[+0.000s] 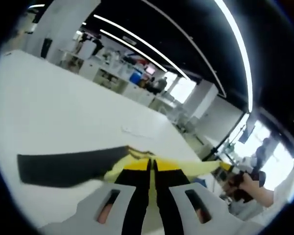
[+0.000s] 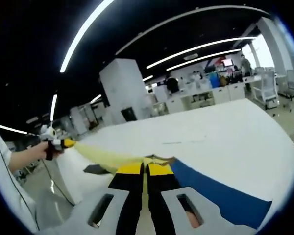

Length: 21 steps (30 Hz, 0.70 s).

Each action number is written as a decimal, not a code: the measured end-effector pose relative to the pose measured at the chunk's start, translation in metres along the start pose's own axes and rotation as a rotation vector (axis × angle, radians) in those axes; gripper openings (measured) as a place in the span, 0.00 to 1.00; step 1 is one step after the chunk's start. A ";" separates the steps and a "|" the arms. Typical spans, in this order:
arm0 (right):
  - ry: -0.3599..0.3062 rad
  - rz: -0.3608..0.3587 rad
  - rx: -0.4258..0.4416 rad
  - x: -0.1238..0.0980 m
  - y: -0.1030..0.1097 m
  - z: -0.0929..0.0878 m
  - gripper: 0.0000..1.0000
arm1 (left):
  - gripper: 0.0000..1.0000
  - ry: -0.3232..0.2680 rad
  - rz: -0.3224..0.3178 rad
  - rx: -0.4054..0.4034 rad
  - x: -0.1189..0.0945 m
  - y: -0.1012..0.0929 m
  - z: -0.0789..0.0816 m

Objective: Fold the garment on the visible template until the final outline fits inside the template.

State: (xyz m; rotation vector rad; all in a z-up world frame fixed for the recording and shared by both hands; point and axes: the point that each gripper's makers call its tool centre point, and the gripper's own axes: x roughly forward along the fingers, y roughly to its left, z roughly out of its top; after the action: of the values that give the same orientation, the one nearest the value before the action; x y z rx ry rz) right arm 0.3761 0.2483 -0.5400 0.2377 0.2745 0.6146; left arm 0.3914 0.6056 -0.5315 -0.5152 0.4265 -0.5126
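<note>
Left gripper view: the left gripper (image 1: 151, 164) was seen rising from 6 o'clock, its black-and-yellow jaws brought nearly together and pinched on the edge of a pale yellow garment (image 1: 196, 166). From the jaw tips the fabric was stretched taut as a narrow band toward 4 o'clock, where it was held by the other gripper (image 1: 231, 169) in a person's hand (image 1: 240, 183). A dark panel (image 1: 68, 164), blurred and of uncertain nature, was spread from the jaw tips toward 9 o'clock over the white table (image 1: 63, 112). A small flat pale item (image 1: 130, 130), too indistinct to name, was lying on the table beyond the jaws.

Right gripper view: the right gripper (image 2: 146, 166) was seen from 6 o'clock, its jaws likewise closed narrowly on the bunched yellow garment (image 2: 112, 157). The cloth was drawn out in a tight strip toward 9 o'clock, ending at the opposite gripper (image 2: 56, 143) gripped by a hand (image 2: 39, 149). A blue panel (image 2: 220, 193) was extended from the jaw tips toward 4 o'clock above the white table (image 2: 225, 132). A small dark patch (image 2: 95, 169) was lying on the surface at about 8 o'clock, below the taut strip. The garment was thus held lifted between the two grippers, above the tabletop. No template outline could be made out.
</note>
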 end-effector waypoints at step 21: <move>0.208 -0.006 0.106 -0.059 0.034 -0.107 0.03 | 0.00 0.222 0.031 -0.084 -0.072 0.008 -0.113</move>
State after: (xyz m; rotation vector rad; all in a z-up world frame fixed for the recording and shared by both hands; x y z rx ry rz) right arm 0.2777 0.2545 -0.6191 0.2749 0.5088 0.6202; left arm 0.2806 0.6119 -0.6075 -0.5337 0.6694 -0.5253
